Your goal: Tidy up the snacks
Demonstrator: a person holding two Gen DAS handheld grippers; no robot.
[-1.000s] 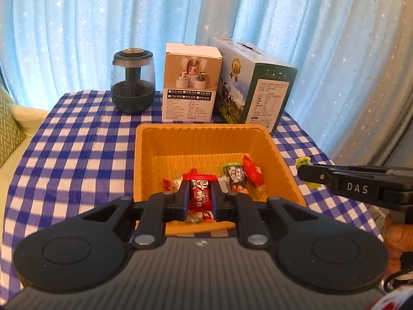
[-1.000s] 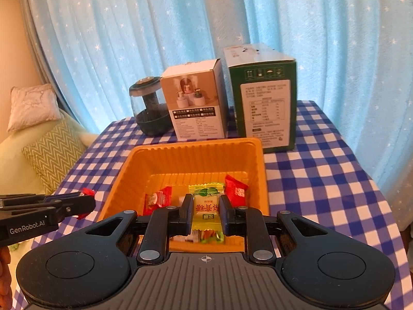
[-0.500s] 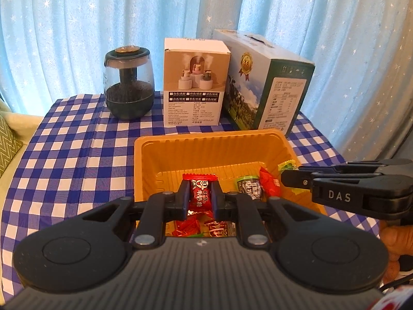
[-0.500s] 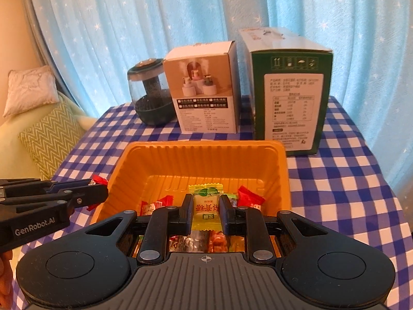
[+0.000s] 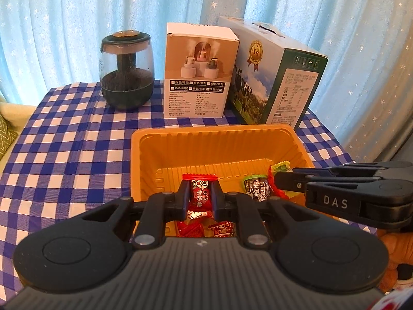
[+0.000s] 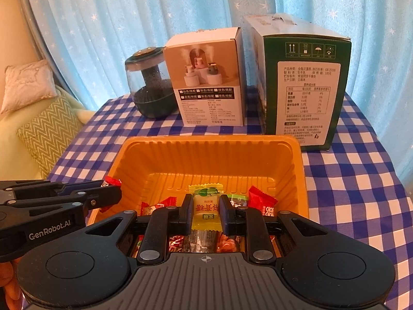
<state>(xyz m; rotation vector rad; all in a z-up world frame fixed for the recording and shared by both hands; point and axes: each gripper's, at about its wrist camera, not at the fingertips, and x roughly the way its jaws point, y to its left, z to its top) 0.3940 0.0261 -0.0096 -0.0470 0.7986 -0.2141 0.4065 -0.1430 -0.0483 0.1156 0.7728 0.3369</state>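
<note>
An orange plastic tray (image 5: 206,139) (image 6: 206,149) sits on the blue checked tablecloth and holds several wrapped snacks. My left gripper (image 5: 199,196) is shut on a red candy wrapper (image 5: 199,193) and hovers over the tray's near left part. My right gripper (image 6: 206,208) is shut on a yellow-green candy wrapper (image 6: 206,206) above the tray's near middle. The right gripper also shows in the left wrist view (image 5: 280,180) at the tray's right side. The left gripper also shows in the right wrist view (image 6: 114,193) at the tray's left rim.
Behind the tray stand a dark glass jar (image 5: 126,69), a white product box (image 5: 197,72) and a green milk carton box (image 5: 271,77). Blue starred curtains hang behind. A sofa with cushions (image 6: 46,134) lies left of the table.
Both grippers have moved forward and over the tray, each still holding its candy. The tray and boxes look closer and larger.
</note>
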